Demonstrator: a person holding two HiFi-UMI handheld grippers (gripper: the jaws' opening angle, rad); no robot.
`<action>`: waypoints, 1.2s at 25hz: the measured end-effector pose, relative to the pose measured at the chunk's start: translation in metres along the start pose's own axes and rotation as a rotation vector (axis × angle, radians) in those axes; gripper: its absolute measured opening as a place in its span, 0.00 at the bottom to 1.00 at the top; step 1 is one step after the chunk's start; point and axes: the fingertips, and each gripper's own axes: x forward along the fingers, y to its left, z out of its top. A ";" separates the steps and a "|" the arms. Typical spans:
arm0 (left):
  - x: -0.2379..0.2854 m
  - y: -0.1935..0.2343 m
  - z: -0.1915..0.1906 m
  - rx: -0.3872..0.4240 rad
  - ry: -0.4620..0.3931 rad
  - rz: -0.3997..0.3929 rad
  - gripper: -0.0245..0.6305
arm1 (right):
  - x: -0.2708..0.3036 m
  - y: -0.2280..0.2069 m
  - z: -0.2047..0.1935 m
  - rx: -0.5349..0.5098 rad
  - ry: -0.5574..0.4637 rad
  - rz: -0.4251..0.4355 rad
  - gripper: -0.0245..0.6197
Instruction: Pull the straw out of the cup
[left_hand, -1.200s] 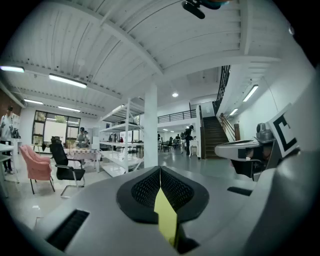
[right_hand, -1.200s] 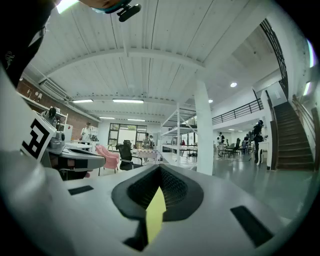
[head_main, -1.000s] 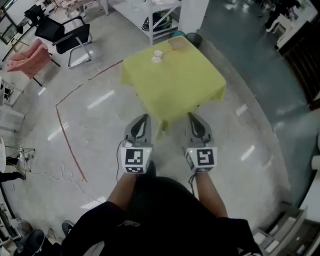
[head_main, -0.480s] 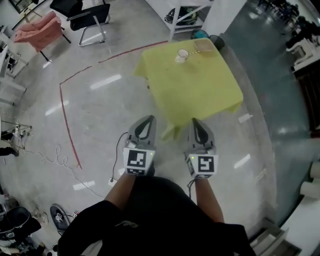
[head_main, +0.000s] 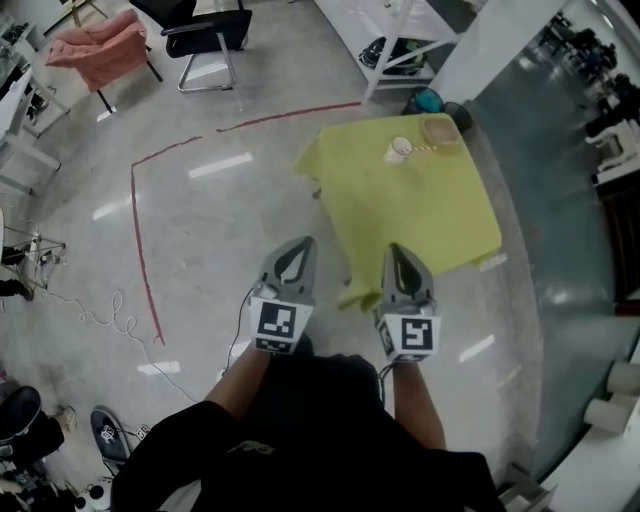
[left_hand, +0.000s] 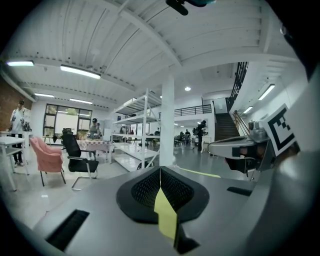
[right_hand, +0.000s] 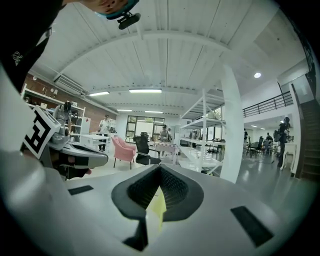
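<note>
In the head view a white cup (head_main: 399, 150) stands near the far edge of a table with a yellow-green cloth (head_main: 430, 215); a thin straw (head_main: 424, 150) pokes out of the cup to the right. Both grippers are held close to the person's body, well short of the table. My left gripper (head_main: 296, 250) is shut with nothing in it, and my right gripper (head_main: 399, 256) is shut and empty too. In the left gripper view the jaws (left_hand: 160, 170) meet; in the right gripper view the jaws (right_hand: 160, 168) meet as well. Neither gripper view shows the cup.
A shallow tan dish (head_main: 441, 130) lies beside the cup. White shelving (head_main: 400, 30) and a white pillar (head_main: 500, 40) stand behind the table. A black chair (head_main: 205, 35) and a pink chair (head_main: 100, 50) sit far left. Red tape (head_main: 135, 230) and a cable (head_main: 95, 305) mark the glossy floor.
The view has swung so the table and cup shift right and down in the picture. Both grippers stay shut in front of the body.
</note>
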 end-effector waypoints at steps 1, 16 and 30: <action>0.002 0.006 0.001 0.001 0.002 0.002 0.11 | 0.006 0.002 0.003 -0.003 -0.002 0.004 0.06; 0.055 0.089 -0.009 -0.055 0.089 0.129 0.11 | 0.124 0.000 0.000 -0.013 0.038 0.136 0.06; 0.228 0.088 0.020 0.004 0.142 0.034 0.11 | 0.233 -0.108 -0.011 0.093 0.049 0.103 0.06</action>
